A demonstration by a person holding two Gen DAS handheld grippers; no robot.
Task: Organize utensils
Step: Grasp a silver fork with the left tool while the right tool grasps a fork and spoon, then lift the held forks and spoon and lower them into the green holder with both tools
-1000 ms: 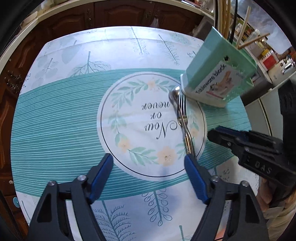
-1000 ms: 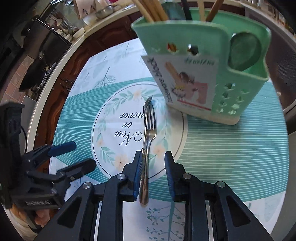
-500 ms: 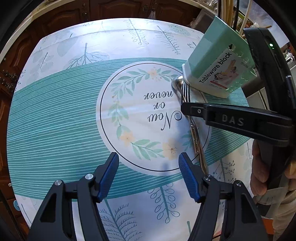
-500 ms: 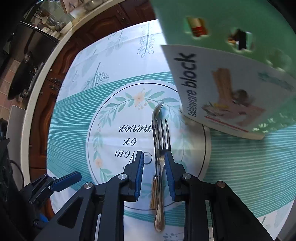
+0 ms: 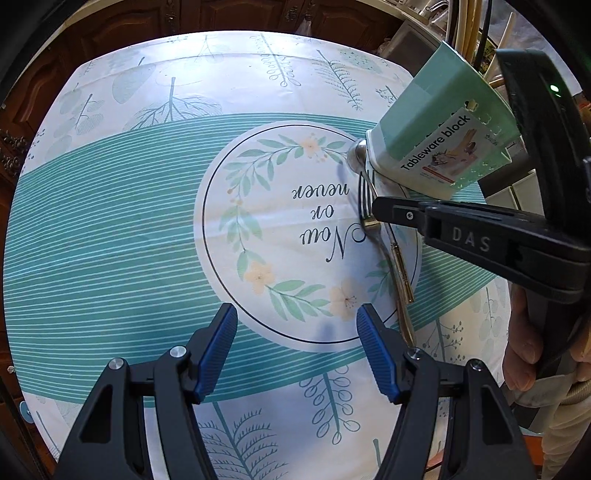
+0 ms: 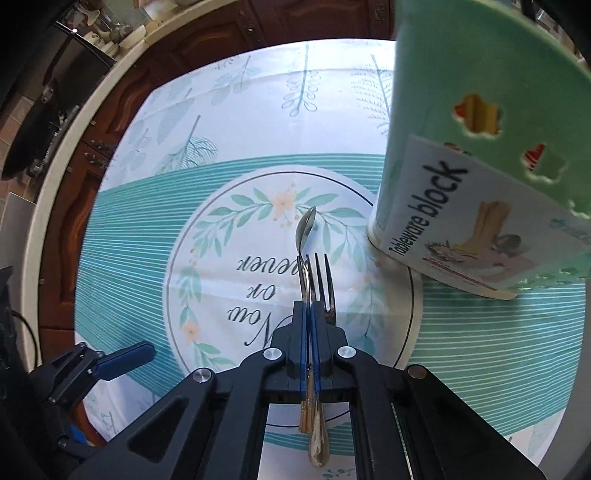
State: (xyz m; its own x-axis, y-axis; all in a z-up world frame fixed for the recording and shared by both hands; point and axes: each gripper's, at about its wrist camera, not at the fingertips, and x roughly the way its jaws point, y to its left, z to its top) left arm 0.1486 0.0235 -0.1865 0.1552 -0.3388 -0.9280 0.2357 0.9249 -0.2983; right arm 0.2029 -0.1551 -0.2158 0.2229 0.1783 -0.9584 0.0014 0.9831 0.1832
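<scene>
Nearest the camera, the left gripper (image 5: 295,354) hung over the tablecloth (image 5: 110,229) with its fingers spread wide and nothing between them, well clear of the cutlery.

Further out, the right gripper (image 6: 307,321) was clenched on a fork (image 6: 321,273) and a spoon (image 6: 304,229) together, its blue pads pressed flat against the two necks. The tines and the spoon bowl stuck out ahead of the fingertips, and both handles ran back under the gripper body. From the left wrist view the pair lay at a low angle with the handle ends near or on the cloth, so whether they had left the table could not be told.

Beyond them stood the green holder (image 6: 480,129), labelled "Tableware block", upright on the cloth just past the spoon's tip. Chopsticks (image 5: 465,29) and other long pieces already stood in it.

By my reading, the grasp was made and the holder was partly filled. Left to do: lift the fork and spoon, carry them above the holder's rim, and drop them in.
</scene>
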